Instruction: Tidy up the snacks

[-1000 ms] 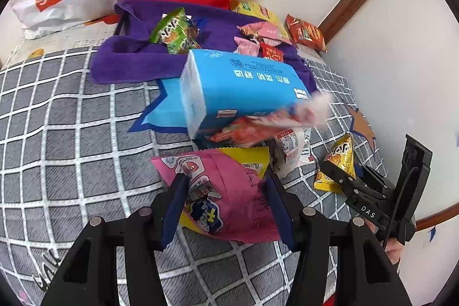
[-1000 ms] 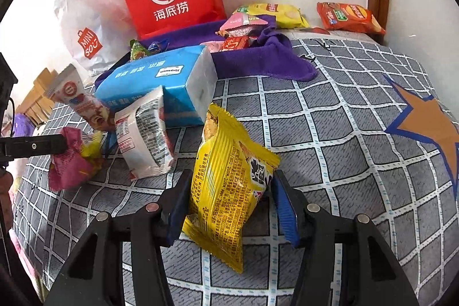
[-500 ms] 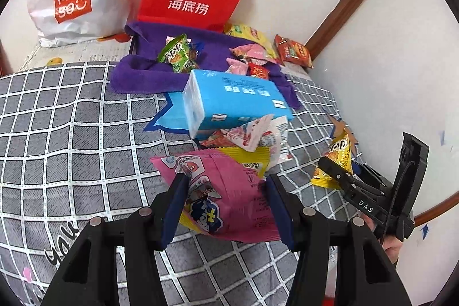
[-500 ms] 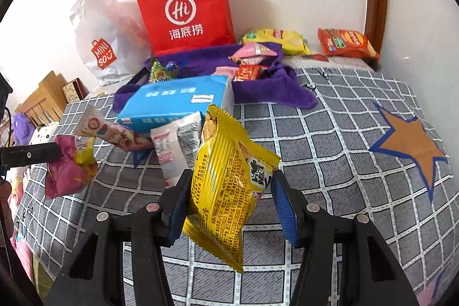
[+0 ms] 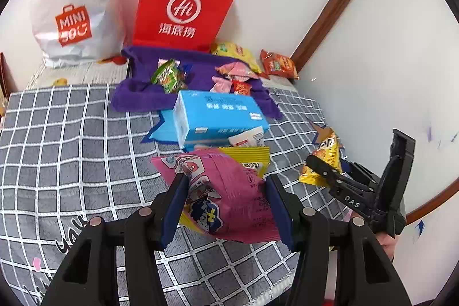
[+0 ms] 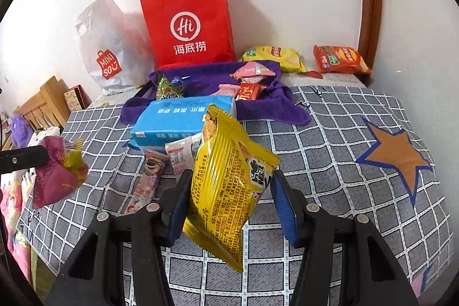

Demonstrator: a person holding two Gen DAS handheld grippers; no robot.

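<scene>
Both tools are raised above the grey checked bedspread [image 6: 330,139]. A crinkled pink foil snack packet [image 5: 226,200] is clamped between the closed jaws of the left tool [image 5: 226,202]; a yellow foil snack packet [image 6: 229,188], tilted upright, is pinched by the right tool [image 6: 229,205]. Ahead, a light blue tissue pack [image 5: 218,113] is lain against a purple towel [image 5: 137,93]. Open bedspread is seen rightward, near the wall.
</scene>
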